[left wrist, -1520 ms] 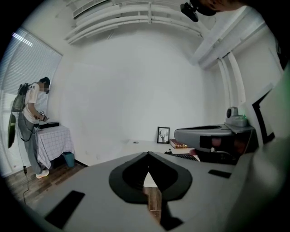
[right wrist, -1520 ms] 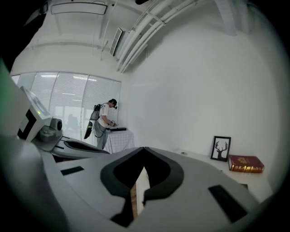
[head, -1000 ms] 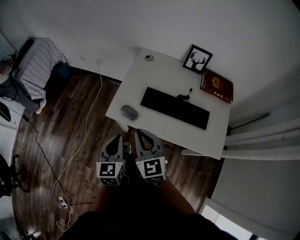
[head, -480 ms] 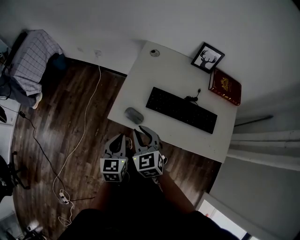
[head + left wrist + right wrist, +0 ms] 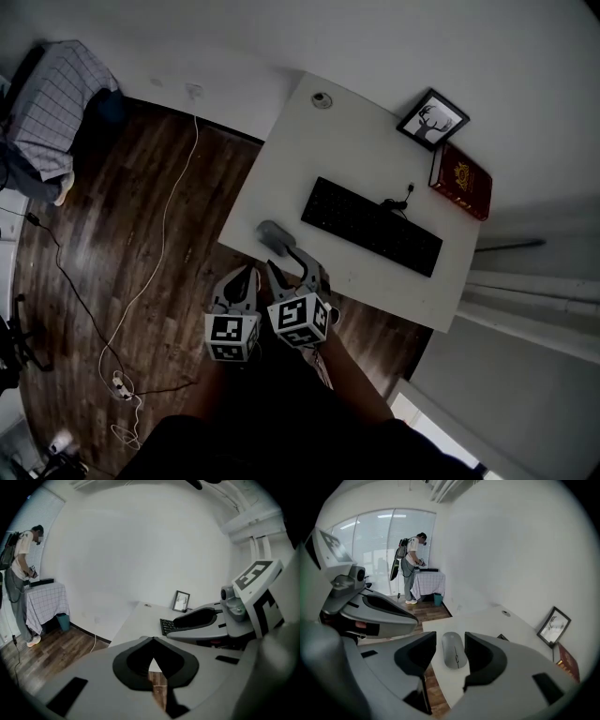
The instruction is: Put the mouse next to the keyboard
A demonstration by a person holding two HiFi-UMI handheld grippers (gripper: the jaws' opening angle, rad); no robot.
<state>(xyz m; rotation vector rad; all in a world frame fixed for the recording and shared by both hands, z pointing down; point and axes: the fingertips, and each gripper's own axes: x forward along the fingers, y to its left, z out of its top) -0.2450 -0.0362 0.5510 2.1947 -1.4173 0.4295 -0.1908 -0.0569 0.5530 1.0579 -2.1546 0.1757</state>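
At mid-frame, I am opening my right hand-held gripper (image 5: pixel 450 640) around the mouse (image 5: pixel 454 652) on the bench (image 5: pixel 347 141) corner, not gripping; left hand-held gripper (image 5: pixel 151 642) is sitting closed. Nothing is moved toward the keyboard (image 5: pixel 372 227) yet.

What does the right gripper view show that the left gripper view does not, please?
Only the right gripper view: the mouse at the white desk's edge, between the right gripper's opening jaws and not touched by them, plus a red book and the windows. Only the left gripper view: the left gripper's shut, empty jaws. Both: the desk, the framed picture and a person by a checked table.
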